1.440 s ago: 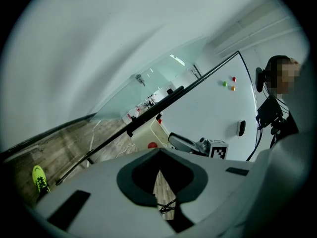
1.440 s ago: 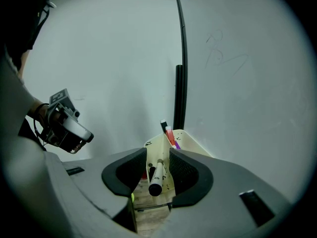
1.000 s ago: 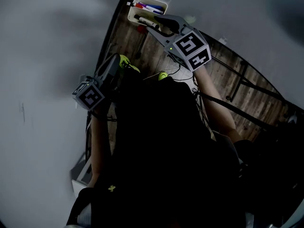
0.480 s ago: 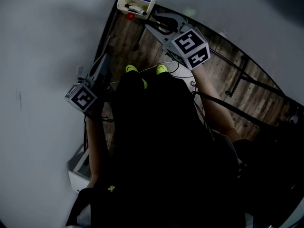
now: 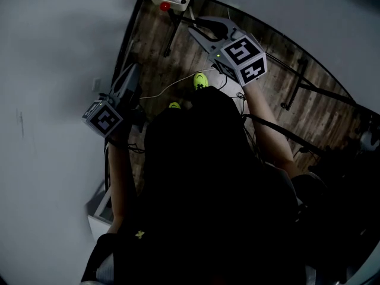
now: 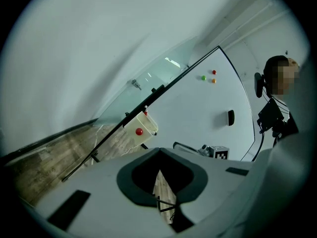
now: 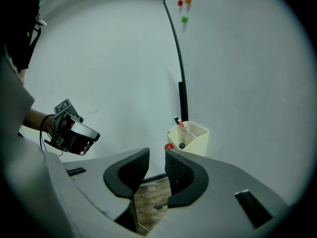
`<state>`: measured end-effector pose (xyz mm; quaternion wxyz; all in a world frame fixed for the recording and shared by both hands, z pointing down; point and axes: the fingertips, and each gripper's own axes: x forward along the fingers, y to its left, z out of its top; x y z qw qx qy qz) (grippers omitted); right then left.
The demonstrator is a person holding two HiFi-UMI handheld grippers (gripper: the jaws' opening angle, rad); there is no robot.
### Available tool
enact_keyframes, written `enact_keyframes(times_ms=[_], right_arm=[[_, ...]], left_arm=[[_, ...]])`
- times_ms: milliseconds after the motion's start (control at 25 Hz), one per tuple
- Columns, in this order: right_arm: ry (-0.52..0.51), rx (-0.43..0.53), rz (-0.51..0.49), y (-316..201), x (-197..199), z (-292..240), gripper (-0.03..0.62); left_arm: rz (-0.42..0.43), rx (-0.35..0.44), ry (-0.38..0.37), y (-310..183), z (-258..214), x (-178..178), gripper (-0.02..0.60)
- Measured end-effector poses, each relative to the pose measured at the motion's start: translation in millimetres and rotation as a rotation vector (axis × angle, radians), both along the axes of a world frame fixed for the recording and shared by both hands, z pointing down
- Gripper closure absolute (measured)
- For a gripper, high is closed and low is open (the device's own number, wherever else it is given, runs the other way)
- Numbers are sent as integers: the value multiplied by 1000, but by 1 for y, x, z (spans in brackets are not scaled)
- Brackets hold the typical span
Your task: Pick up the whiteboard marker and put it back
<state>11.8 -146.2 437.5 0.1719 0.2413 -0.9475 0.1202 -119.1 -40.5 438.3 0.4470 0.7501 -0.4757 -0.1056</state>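
Currently, marker point(image 7: 179, 123): standing in the cream holder point(image 7: 194, 139), centre-right of frame, long axis near vertical.
Right gripper point(image 7: 156, 155): jaws a narrow gap apart, nothing between; holder just above and right of the tips, not touching.
Left gripper point(image 6: 158, 151): jaws pressed together, empty; holder up-left of the tips, farther off.
Nearer hand: right, by judgement.

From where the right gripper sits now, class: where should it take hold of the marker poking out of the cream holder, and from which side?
Grip the marker by its exposed upper end, coming down from above the holder and its open top: its walls enclose the rest. The right gripper is open and empty.
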Motion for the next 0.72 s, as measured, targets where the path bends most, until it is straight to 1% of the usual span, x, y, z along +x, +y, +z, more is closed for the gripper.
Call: enact_keyframes(times_ms=[120, 320, 440, 480, 720], right_arm=[[10, 0, 22, 12, -2, -5, 499], [28, 11, 36, 60, -13, -13, 531], [33, 10, 34, 80, -22, -15, 583], [35, 9, 35, 87, -26, -16, 589], [40, 16, 43, 127, -50, -22, 591]], left_arm=[[15, -9, 7, 13, -1, -7, 549], [38, 27, 33, 51, -5, -21, 549], [53, 48, 47, 64, -8, -25, 549], [60, 55, 49, 68, -9, -27, 549], [108, 92, 72, 95, -15, -41, 549]])
